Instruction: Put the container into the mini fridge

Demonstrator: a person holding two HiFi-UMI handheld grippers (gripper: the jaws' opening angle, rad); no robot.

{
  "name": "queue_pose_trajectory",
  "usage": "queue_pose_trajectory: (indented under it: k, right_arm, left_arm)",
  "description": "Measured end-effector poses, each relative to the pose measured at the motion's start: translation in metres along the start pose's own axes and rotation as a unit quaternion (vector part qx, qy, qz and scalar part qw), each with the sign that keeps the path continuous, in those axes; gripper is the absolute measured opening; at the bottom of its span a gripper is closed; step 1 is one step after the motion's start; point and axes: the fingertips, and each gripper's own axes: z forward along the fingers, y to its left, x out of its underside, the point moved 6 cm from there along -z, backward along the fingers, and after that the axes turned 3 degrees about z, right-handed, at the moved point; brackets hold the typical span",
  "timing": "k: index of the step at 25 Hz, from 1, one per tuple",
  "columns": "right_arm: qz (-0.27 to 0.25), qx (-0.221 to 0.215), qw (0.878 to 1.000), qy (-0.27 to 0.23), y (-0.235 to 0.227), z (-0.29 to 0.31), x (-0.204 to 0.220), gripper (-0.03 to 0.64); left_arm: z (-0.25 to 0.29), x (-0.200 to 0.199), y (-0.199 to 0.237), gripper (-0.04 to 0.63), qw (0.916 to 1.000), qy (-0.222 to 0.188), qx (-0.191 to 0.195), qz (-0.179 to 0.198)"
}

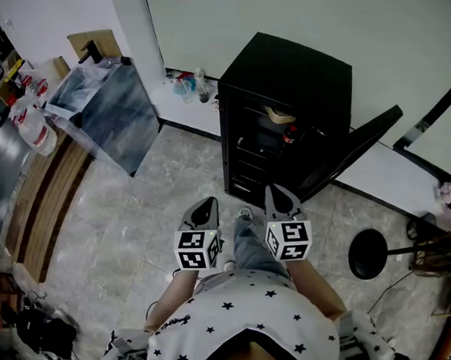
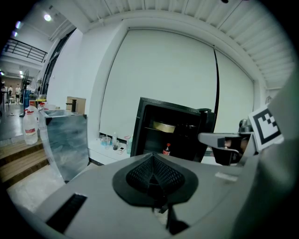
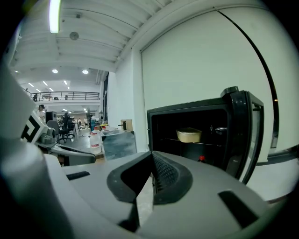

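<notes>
Grey floor (image 1: 130, 222); both claws (image 1: 206, 205) (image 1: 281, 195) closed, empty

mini fridge (image 1: 290, 80) lower shelves indistinct, person (image 1: 254, 316) cropped

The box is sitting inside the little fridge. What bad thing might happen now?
1. The fridge door stands wide open, so the cold may leak out and the container on the shelf could warm up.
2. The door sticks out beside the person. The shut, empty right gripper might bump it while moving.
</notes>
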Motion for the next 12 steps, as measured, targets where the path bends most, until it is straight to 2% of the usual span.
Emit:
queue_pose_trajectory:
  k: [12]
  right_arm:
    - [0.009, -0.006, 1.000, -0.010, -0.0048, 0.0010, -0.0031, -0.008]
  left_arm:
    - [0.0031, 0.0011, -0.0036, 0.012, 1.0000, 0.003, -0.002, -0.001]
